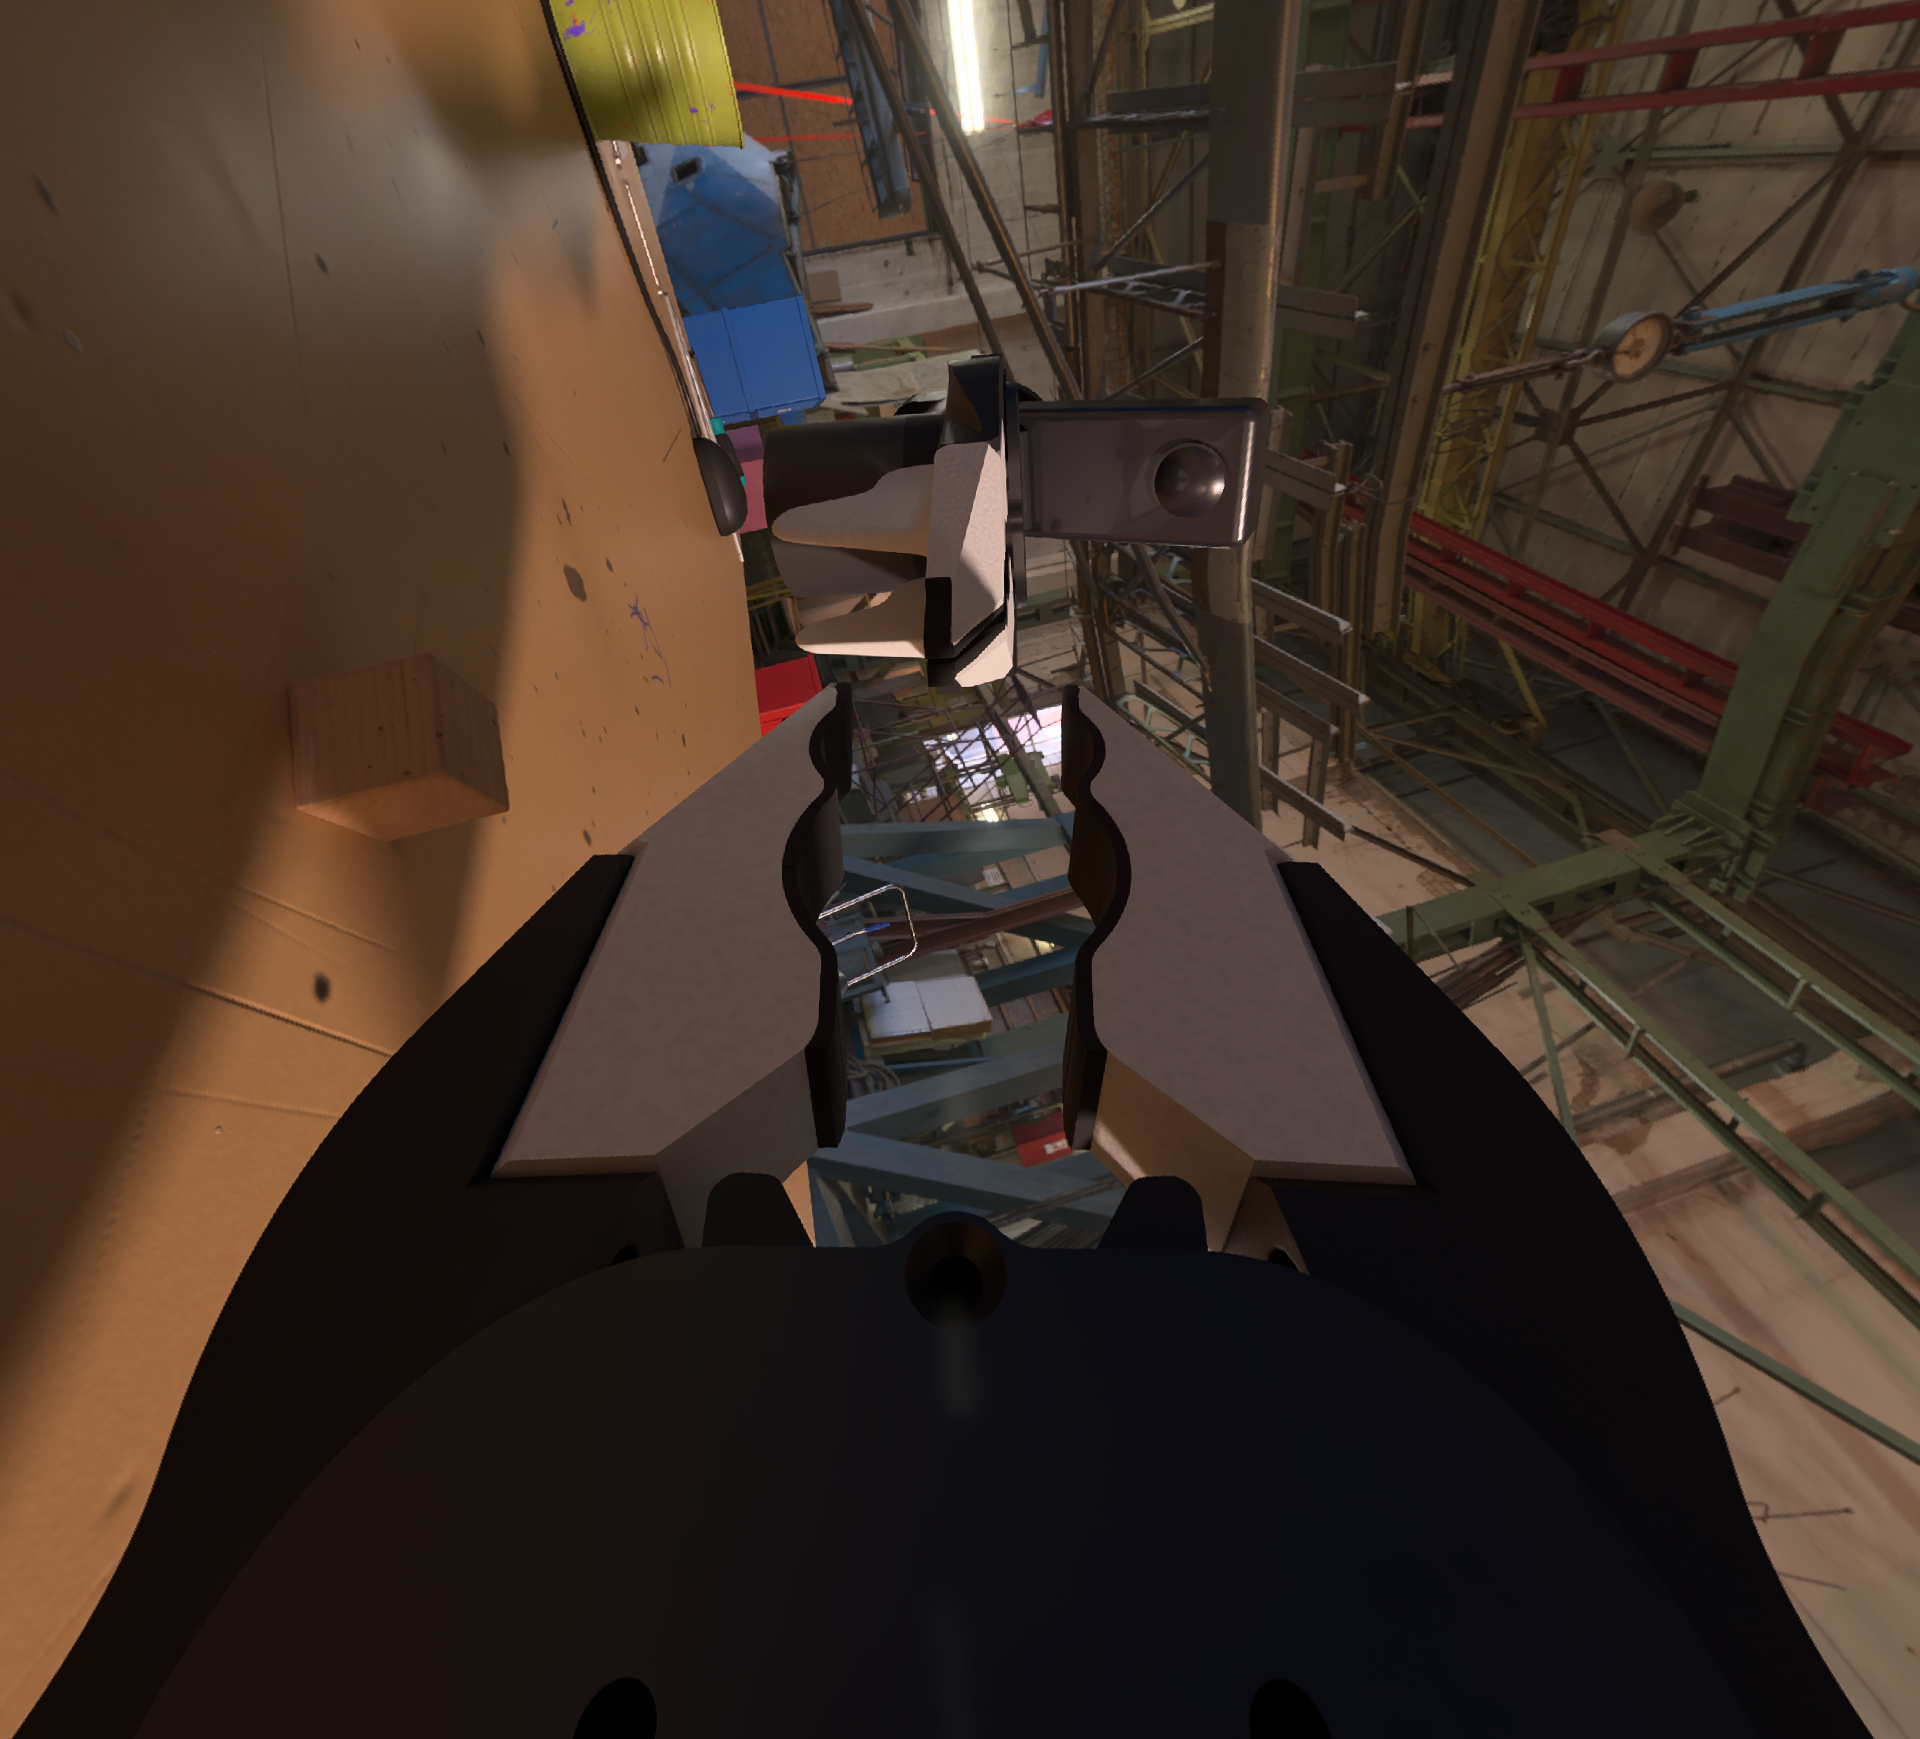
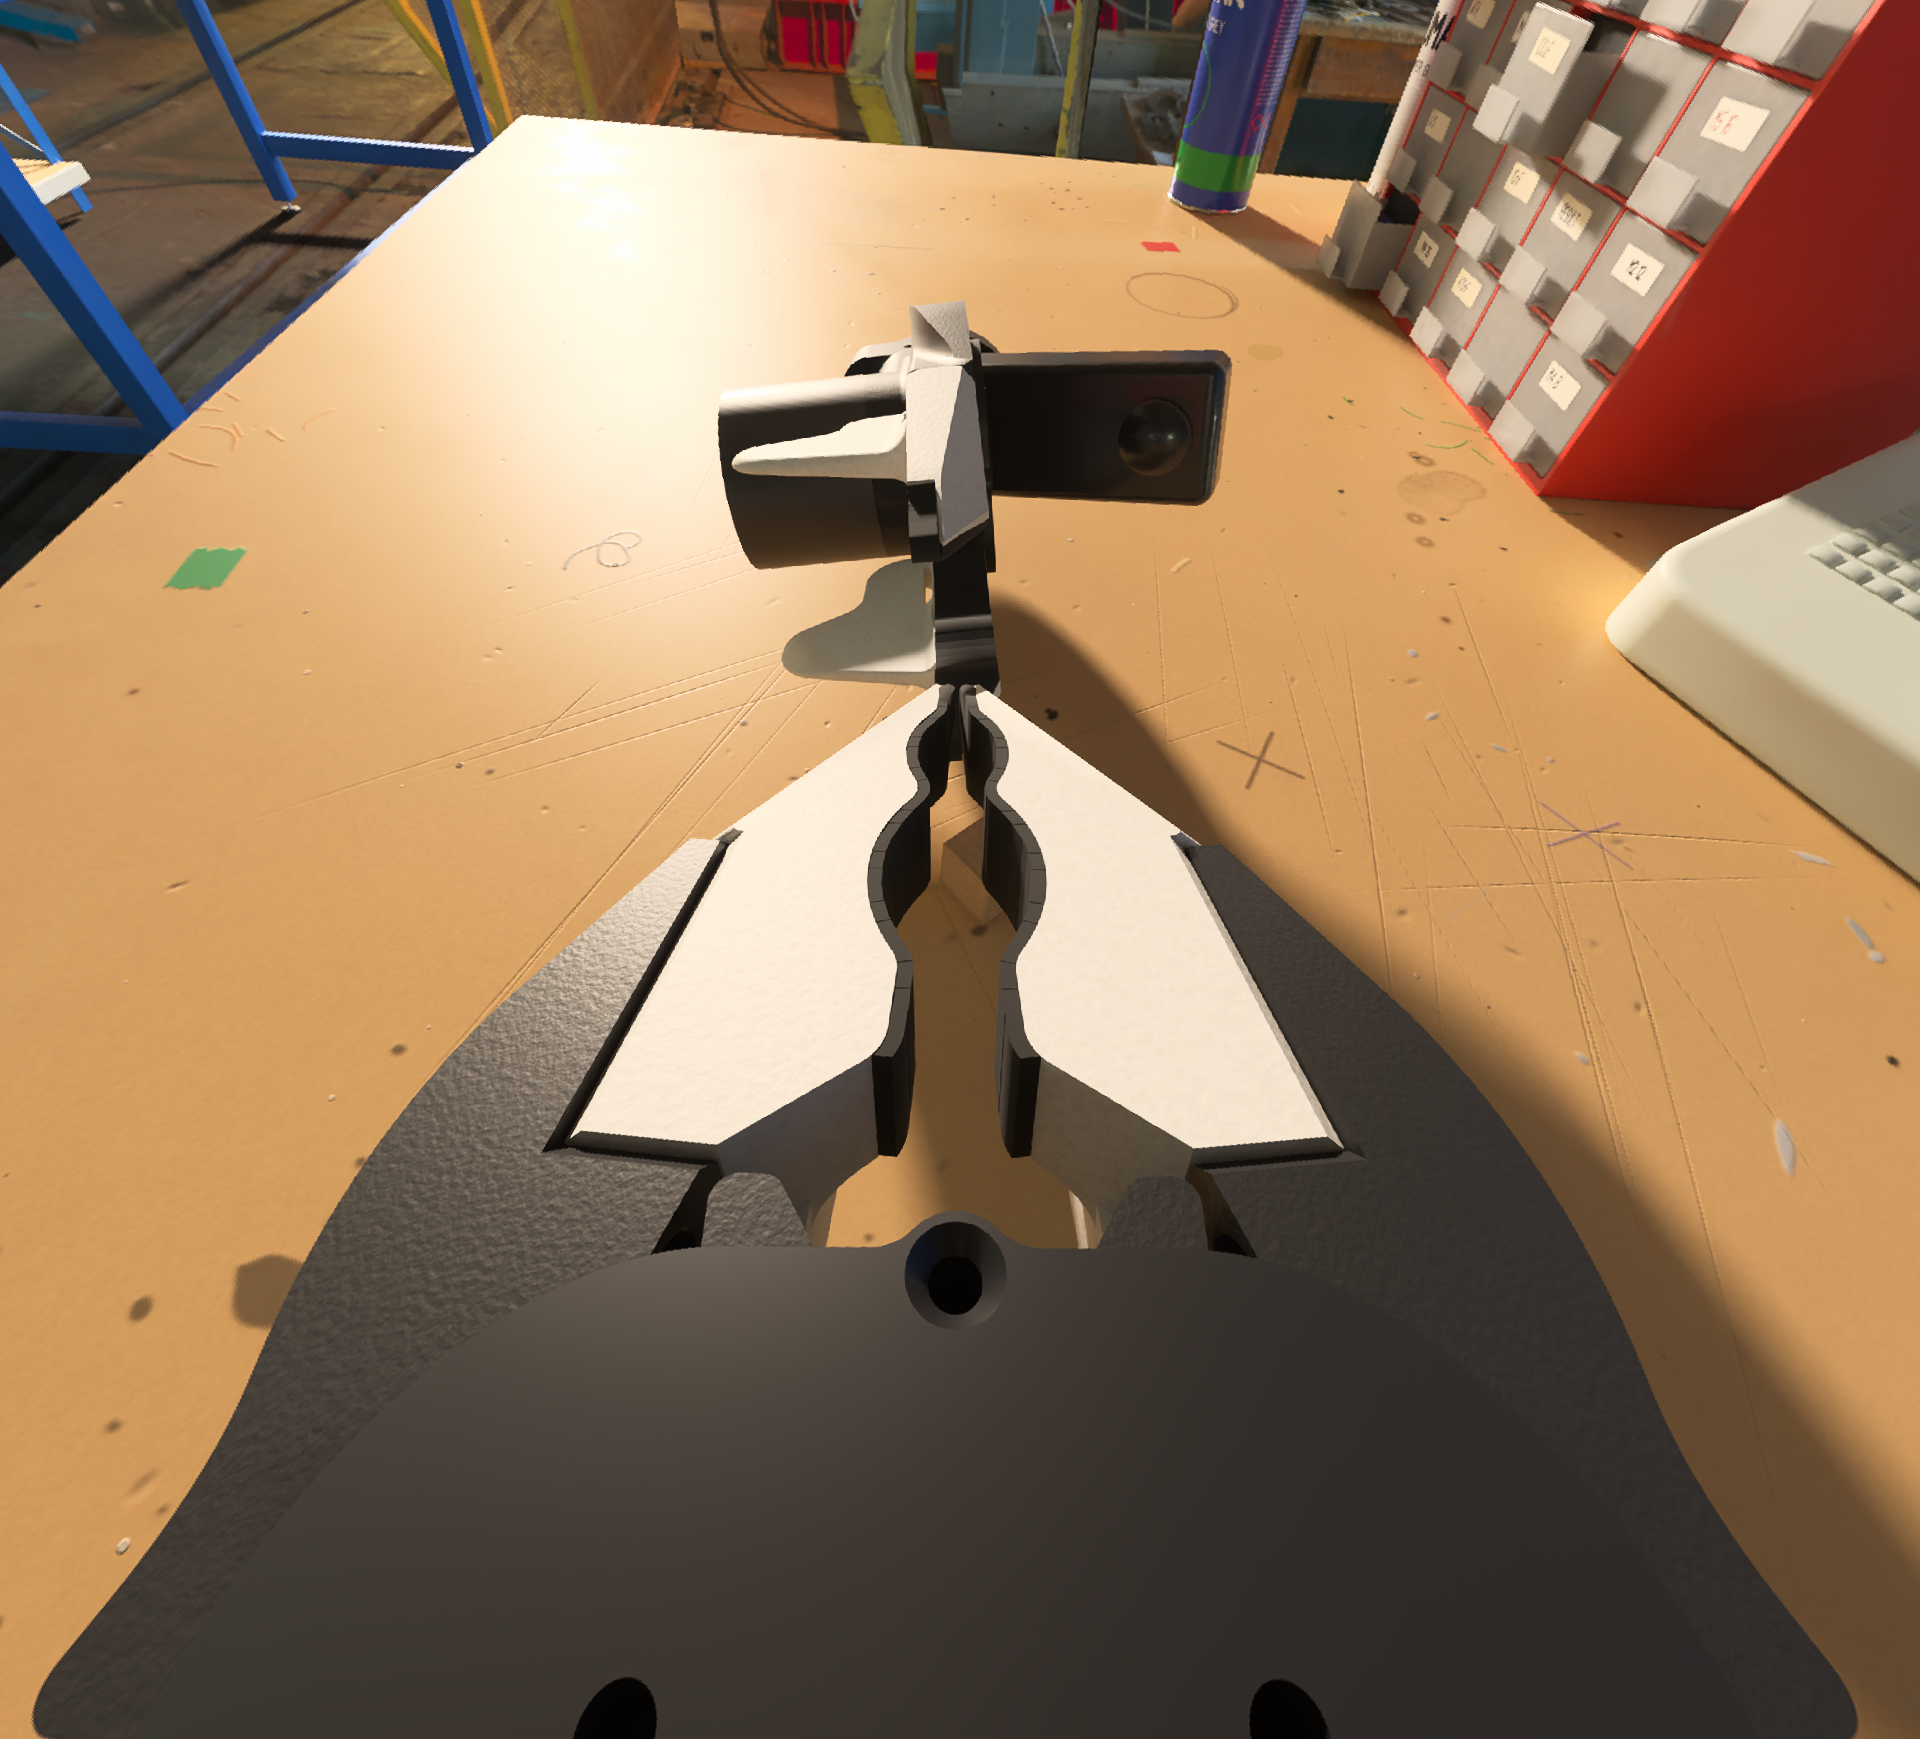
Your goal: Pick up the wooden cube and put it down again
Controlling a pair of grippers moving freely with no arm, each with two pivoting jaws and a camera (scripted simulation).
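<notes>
Workshop surface (image 2: pixel 623 318), scuffed tan board: cube (image 1: pixel 400 744) sits bare on it, untouched. Left hand-held gripper (image 1: pixel 956 702) hangs past the edge, fingers apart; right hand-held gripper (image 2: pixel 961 702) is pinched together, empty. I'd swing left over, straddle flat faces, squeeze squarely.

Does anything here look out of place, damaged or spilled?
Nothing is spilled or broken. The wooden cube sits flat on the table, untouched by either gripper. The tabletop carries only scratches, paint specks and pen marks. The spray can stands upright.
</notes>
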